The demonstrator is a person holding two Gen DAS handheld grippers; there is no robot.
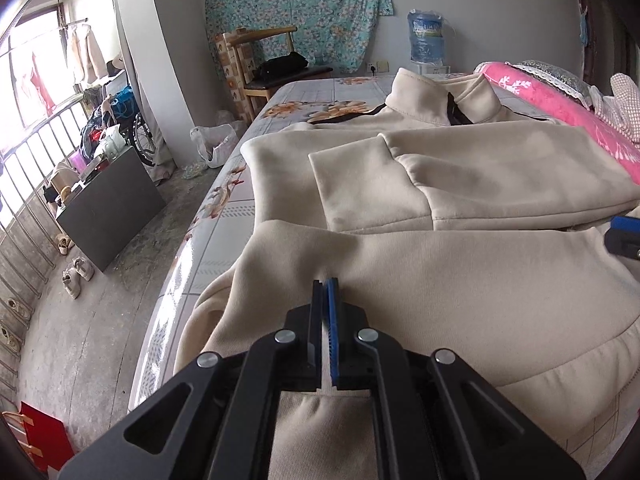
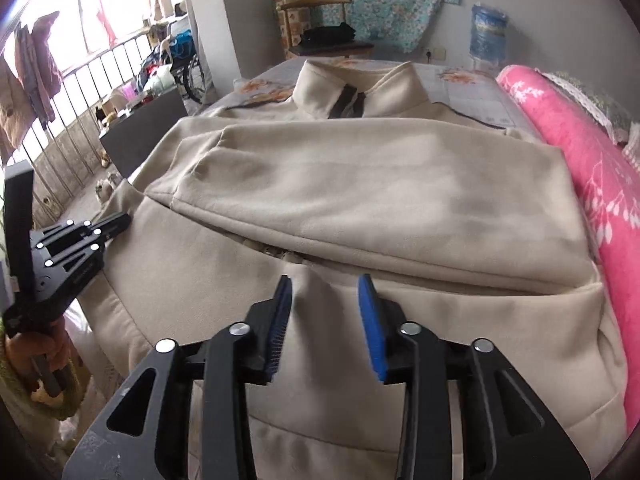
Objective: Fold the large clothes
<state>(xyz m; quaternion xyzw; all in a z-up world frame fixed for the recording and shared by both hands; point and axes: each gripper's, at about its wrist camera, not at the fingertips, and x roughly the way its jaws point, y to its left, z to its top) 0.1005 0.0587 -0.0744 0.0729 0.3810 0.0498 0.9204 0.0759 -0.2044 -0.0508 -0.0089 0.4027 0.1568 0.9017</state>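
A large beige fleece jacket (image 1: 460, 184) lies on the bed with its collar at the far end and both sleeves folded across the chest; it also fills the right wrist view (image 2: 360, 192). My left gripper (image 1: 326, 284) is shut on a pinch of the jacket's lower part near its left side. My right gripper (image 2: 326, 284) is open, with a ridge of the jacket's fabric between its blue pads (image 2: 370, 312). The left gripper also shows at the left edge of the right wrist view (image 2: 116, 224), and the right gripper's tip shows at the right edge of the left wrist view (image 1: 624, 236).
The bed (image 1: 224, 216) has a floral sheet and its left edge drops to a concrete floor. A pink blanket roll (image 2: 576, 152) lies along the right side. A wooden chair (image 1: 260, 68), a water jug (image 1: 426, 36) and a dark cabinet (image 1: 108, 208) stand around the bed.
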